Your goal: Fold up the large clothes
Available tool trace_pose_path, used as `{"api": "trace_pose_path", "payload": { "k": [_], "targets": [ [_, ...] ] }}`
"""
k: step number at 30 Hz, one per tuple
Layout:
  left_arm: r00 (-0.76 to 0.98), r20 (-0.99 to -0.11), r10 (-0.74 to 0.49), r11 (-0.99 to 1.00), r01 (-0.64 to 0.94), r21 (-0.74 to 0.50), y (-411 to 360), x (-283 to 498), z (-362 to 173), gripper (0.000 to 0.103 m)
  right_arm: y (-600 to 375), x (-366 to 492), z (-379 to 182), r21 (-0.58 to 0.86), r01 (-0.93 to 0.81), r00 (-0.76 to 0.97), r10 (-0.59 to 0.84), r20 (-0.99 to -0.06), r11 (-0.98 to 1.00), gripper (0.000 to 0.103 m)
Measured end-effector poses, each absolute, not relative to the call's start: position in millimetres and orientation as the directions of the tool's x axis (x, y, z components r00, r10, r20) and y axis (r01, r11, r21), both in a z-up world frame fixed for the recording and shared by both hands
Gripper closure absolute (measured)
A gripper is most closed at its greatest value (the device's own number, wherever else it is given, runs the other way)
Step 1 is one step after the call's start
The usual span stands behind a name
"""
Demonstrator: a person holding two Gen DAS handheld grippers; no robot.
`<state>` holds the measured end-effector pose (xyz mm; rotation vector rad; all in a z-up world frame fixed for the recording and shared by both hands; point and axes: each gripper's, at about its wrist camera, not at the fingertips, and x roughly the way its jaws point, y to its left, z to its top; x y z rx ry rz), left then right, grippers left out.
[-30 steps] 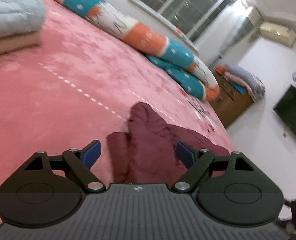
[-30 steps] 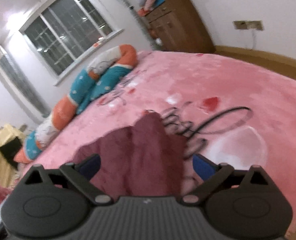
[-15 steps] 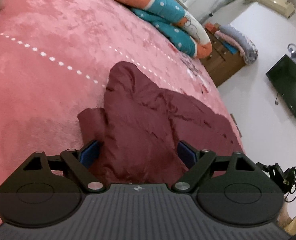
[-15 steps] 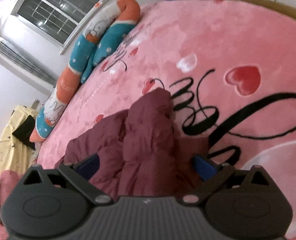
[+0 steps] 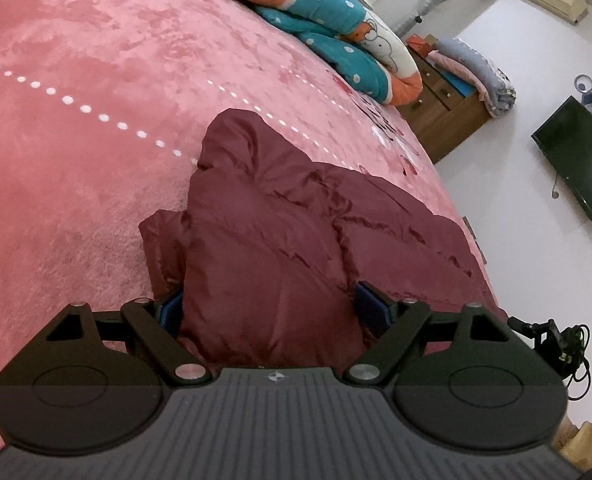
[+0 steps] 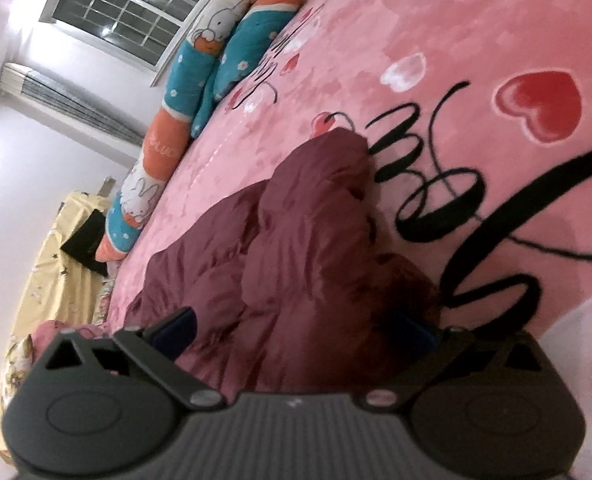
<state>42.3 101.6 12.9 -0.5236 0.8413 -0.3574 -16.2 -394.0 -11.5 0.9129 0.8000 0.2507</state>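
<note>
A dark red puffy jacket (image 5: 280, 232) lies crumpled on the pink bed cover (image 5: 76, 128). My left gripper (image 5: 272, 308) is open, its blue pads on either side of a sleeve-like fold at the jacket's near end. In the right wrist view the same jacket (image 6: 296, 248) fills the lower middle. My right gripper (image 6: 296, 328) is open with its jaws wide around the jacket's near fold. The right pad is partly hidden by fabric.
A long orange, teal and white pillow (image 5: 335, 24) lies along the bed's far side, also in the right wrist view (image 6: 200, 92). A wooden dresser (image 5: 443, 108) with folded blankets and a wall TV (image 5: 579, 160) stand beyond the bed. Black script and hearts (image 6: 535, 100) mark the cover.
Both grippers have tilted down and come closer to the jacket, which now sits between each pair of open jaws. The jacket itself has not visibly moved.
</note>
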Motion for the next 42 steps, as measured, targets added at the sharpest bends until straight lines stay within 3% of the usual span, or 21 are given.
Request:
{"api": "trace_pose_path", "payload": {
  "k": [4, 6, 13, 15, 21, 30, 42],
  "targets": [
    [0.625, -0.614, -0.482, 0.827, 0.094, -0.554, 98.7, 43.4, 12.1, 0.009, -384.3, -11.8, -7.1, 0.752, 0.124, 0.678, 0.498, -0.541, 0.648, 0.006],
    [0.628, -0.614, -0.477, 0.83, 0.093, -0.549, 98.1, 42.5, 12.6, 0.017, -379.0, -11.9, -3.7, 0.728, 0.13, 0.678, 0.475, -0.561, 0.673, 0.02],
    [0.652, -0.619, -0.439, 0.85, 0.077, -0.521, 91.7, 40.0, 15.5, 0.037, -359.4, -24.0, 6.3, 0.68, 0.185, 0.74, 0.355, -0.572, 0.71, 0.045],
    [0.667, -0.616, -0.419, 0.858, 0.069, -0.509, 88.9, 37.7, 17.6, 0.046, -351.5, -31.6, 12.5, 0.649, 0.21, 0.769, 0.286, -0.571, 0.731, 0.058],
    [0.717, -0.614, -0.329, 0.904, 0.051, -0.425, 73.0, 24.8, 28.8, 0.062, -322.3, -52.6, 27.6, 0.547, 0.236, 0.847, 0.106, -0.521, 0.803, 0.076],
    [0.765, -0.594, -0.248, 0.941, 0.045, -0.335, 41.8, 15.1, 55.3, 0.073, -312.9, -68.4, 56.2, 0.427, 0.199, 0.933, -0.037, -0.358, 0.882, 0.088],
    [0.785, -0.492, -0.377, 0.922, 0.267, -0.281, -81.5, 69.9, 121.2, 0.075, -394.5, -92.5, 74.2, 0.445, 0.358, 0.934, -0.307, -0.185, 0.821, 0.092]
  ]
}}
